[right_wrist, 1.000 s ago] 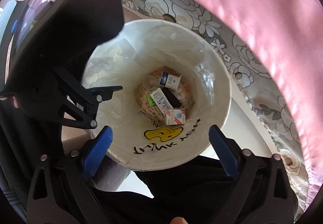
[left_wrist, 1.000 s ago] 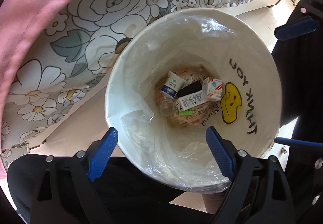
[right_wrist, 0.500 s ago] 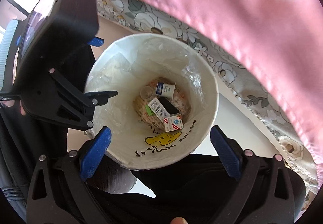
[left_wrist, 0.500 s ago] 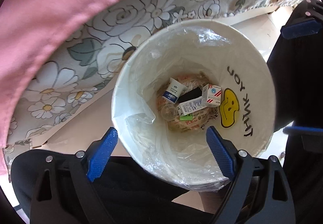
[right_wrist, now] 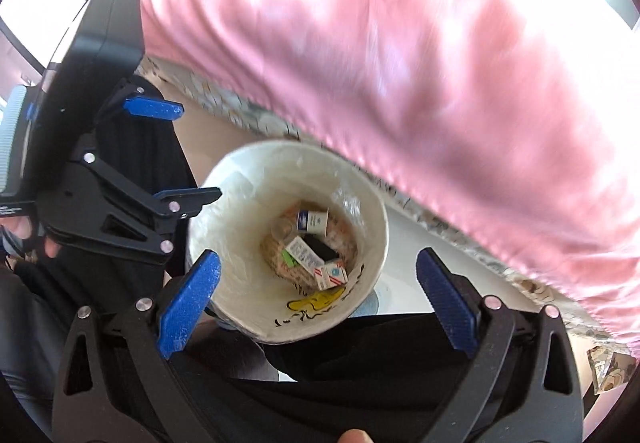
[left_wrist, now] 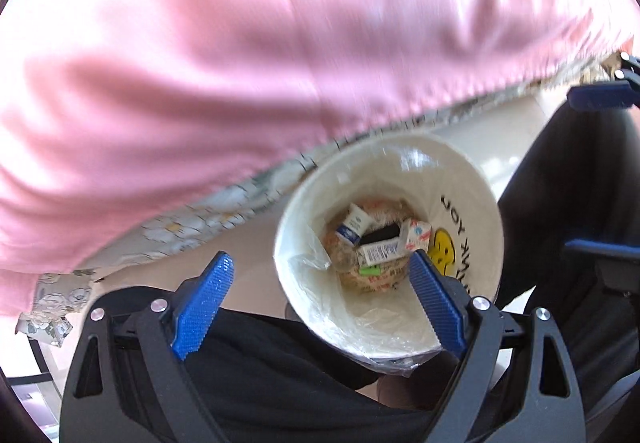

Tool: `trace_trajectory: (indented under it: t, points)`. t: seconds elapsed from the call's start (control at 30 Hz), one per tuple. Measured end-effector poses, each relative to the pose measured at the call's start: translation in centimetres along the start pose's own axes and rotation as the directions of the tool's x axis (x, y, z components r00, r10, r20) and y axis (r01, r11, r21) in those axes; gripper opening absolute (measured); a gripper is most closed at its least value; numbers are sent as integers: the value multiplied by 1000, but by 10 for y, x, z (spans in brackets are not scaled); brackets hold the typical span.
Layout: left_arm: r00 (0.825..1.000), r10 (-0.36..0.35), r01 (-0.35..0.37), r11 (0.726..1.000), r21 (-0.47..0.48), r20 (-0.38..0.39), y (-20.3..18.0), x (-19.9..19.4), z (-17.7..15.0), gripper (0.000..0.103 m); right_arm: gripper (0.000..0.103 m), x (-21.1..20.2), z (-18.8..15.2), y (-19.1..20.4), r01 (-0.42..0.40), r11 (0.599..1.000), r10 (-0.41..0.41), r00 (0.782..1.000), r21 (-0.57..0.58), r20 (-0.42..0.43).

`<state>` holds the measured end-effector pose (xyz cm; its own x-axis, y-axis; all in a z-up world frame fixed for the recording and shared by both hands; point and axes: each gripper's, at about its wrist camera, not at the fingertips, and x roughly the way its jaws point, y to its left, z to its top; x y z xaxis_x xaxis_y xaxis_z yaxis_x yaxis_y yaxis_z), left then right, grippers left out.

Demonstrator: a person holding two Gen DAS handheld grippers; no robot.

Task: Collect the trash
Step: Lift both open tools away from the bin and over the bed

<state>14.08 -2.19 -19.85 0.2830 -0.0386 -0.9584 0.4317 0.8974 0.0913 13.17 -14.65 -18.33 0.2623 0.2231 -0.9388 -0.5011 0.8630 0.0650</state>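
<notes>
A white trash bin (left_wrist: 476, 199) lined with a clear plastic bag stands on the floor below me, also in the right wrist view (right_wrist: 240, 179). At its bottom lie small boxes (left_wrist: 380, 251) (right_wrist: 308, 255), a little white cup (left_wrist: 354, 229) and a red-and-white carton (left_wrist: 418, 237) (right_wrist: 332, 275). My left gripper (left_wrist: 320, 299) is open and empty above the bin's near rim. My right gripper (right_wrist: 316, 299) is open and empty, also above the bin. The left gripper also shows in the right wrist view (right_wrist: 172, 155).
A pink bedspread (left_wrist: 240, 43) (right_wrist: 440, 63) over a floral sheet (left_wrist: 192, 227) fills the upper part of both views. The person's dark trousers (left_wrist: 280, 383) lie beneath both grippers. Pale floor (left_wrist: 500, 147) surrounds the bin.
Both grippers have risen and pulled back from the bin; it looks smaller and lower in both views. More pink bedspread has come into view. Both stay open.
</notes>
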Motion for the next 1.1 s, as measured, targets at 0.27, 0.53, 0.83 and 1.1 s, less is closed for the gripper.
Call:
trace_trajectory:
  t: [0.27,0.53,0.83,1.1]
  points:
    - [994,30,-27,999,-29,105,13,-45,22,91,96,-42,19,-10,29,1000,-30,996,9,79]
    - [980,62,-53,997,-54,190,33,-77,53,91,96,-72,38,-25,72,997,-76,988,36,131]
    - [962,94,-81,995,-57,258,59,-103,90,91,96,-91,57,-61,110,992,-117,981,54,157]
    - [952,111,-94,993,-73,285,67,-116,118,91,96,-100,78,-94,151,985,-164,973,87,164]
